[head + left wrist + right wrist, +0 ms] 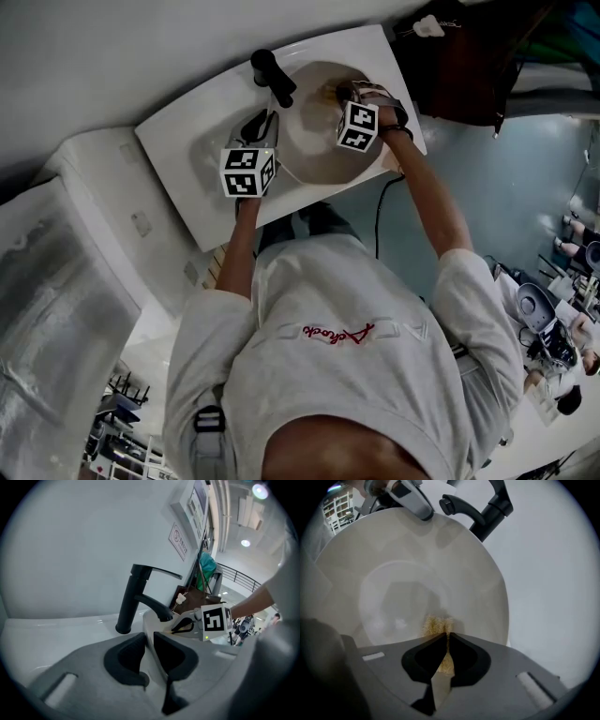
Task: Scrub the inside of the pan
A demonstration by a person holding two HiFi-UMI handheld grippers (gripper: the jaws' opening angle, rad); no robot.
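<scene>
1. The pan (408,559) showed a smooth, cream-white inner surface with a soft sheen; the base material could not be told.
2. The scrub pad (436,626) looked coarse, fibrous and matt.
3. The tap (129,599) carried a smooth matt black finish.
4. The basin surround (187,159) was white, smooth and glossy.
5. The left gripper (149,641) and right gripper (446,639) had grey matt plastic-looking shells with black matt pads (129,660).
6. The shirt (337,375) was grey matt cloth.

Pan (314,150) in sink (178,141). Faucet (272,77) behind pan, spout over pan's far rim. Left gripper (147,644) at pan's left rim, rim clamped between jaws. Right gripper (445,641) inside pan; scrub pad (436,625) in jaws, against pan's inner surface.
</scene>
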